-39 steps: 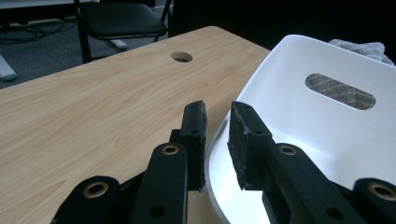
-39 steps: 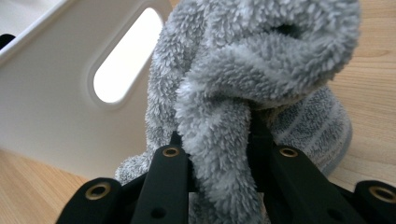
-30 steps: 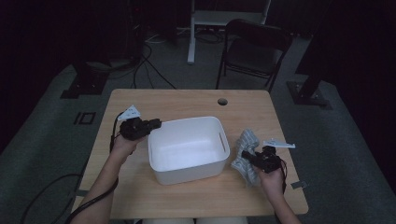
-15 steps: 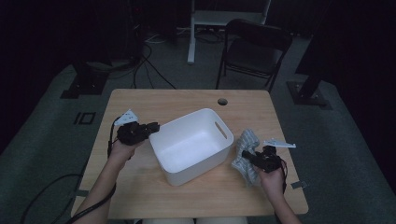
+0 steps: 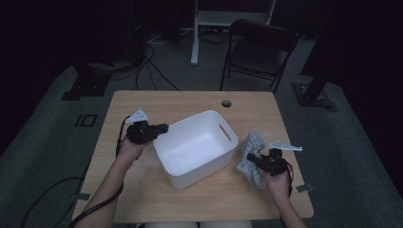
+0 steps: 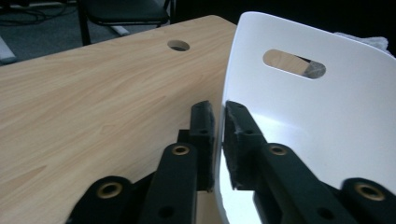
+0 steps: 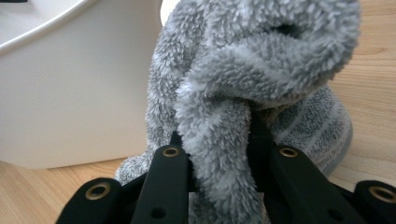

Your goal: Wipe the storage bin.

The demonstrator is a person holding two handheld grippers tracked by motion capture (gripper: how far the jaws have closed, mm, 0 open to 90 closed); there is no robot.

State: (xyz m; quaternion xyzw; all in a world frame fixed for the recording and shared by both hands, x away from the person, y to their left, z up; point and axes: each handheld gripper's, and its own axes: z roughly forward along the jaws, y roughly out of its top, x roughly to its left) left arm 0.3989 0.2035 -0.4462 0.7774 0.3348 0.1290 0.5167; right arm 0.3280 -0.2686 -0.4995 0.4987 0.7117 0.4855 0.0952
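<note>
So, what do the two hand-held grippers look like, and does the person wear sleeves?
Both are black. The left hand-held gripper has two flat jaws with brass-coloured rivets and rough dark pads. The right hand-held gripper is built the same. In the high view, each carries a pale grey three-cornered plate and trails a black cable. The forearms are bare, no sleeves.

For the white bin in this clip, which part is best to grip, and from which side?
The thin upright rim of the white bin, approached from outside its left wall, one jaw inside and one outside. The wall is a flat, narrow sheet that fits between the jaws, as the left gripper shows, clamped on it. The handle slot in the far wall is likely another hold.
</note>
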